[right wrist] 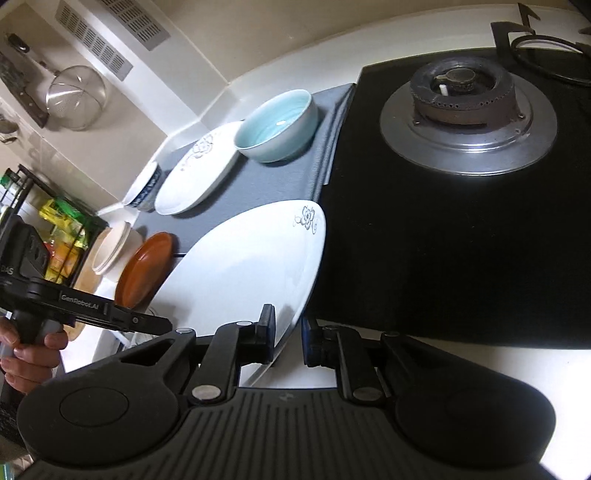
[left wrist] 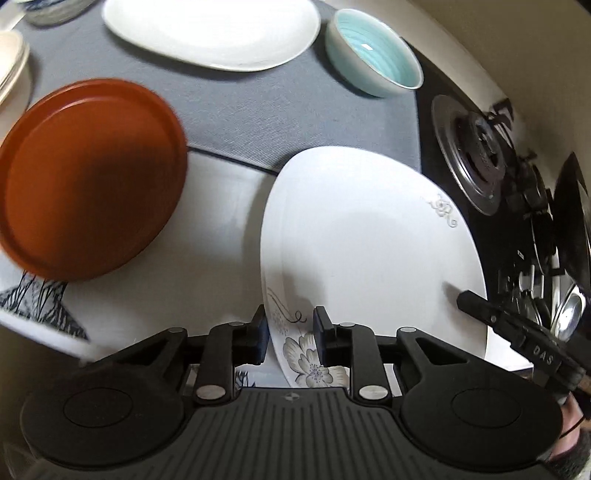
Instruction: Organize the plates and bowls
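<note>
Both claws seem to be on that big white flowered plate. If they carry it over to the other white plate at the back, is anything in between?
Nothing visible blocks it. Between the flowered plate and the back plate lies only bare grey mat. The turquoise bowl sits beside the back plate, the brown plate off to the other side.

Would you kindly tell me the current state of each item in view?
Flowered plate: tilted, empty.
Right gripper: shut on its rim.
Left gripper: straddling the rim; grip unclear.
Teal bowl: upright, empty.
Orange plate: empty.
Far white plate: flat, empty.
Burner: unlit.
</note>
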`<state>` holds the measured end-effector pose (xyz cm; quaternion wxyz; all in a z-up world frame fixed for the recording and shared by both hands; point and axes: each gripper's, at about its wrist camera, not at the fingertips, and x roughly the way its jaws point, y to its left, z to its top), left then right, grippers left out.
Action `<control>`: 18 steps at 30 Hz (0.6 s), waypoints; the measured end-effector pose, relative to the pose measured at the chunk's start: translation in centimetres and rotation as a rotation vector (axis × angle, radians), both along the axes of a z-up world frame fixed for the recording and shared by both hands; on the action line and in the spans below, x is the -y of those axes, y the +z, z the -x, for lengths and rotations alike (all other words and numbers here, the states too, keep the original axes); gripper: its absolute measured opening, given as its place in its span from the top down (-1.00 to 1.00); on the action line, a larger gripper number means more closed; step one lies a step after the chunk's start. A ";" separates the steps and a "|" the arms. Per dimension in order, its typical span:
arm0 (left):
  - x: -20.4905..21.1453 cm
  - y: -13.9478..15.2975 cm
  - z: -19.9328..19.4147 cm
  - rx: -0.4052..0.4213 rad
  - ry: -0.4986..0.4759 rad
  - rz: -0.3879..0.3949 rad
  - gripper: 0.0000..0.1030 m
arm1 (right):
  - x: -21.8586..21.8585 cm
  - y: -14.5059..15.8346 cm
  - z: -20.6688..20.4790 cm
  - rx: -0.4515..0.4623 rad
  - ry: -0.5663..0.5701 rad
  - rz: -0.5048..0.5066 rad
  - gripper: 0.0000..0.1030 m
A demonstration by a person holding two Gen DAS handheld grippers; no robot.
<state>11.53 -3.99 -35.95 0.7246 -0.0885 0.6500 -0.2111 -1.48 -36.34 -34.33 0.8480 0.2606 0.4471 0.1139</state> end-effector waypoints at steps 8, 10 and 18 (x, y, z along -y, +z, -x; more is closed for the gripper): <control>-1.7 2.0 -0.6 0.031 0.034 0.011 0.51 | -1.0 1.2 -0.5 0.049 -0.011 -0.052 0.70; -1.8 2.2 -1.2 0.028 0.042 0.019 0.51 | -1.1 1.0 -1.2 0.045 -0.031 -0.098 0.70; -4.1 2.8 -5.1 0.039 0.034 0.054 0.61 | -3.7 1.3 -4.7 0.030 -0.083 -0.122 0.71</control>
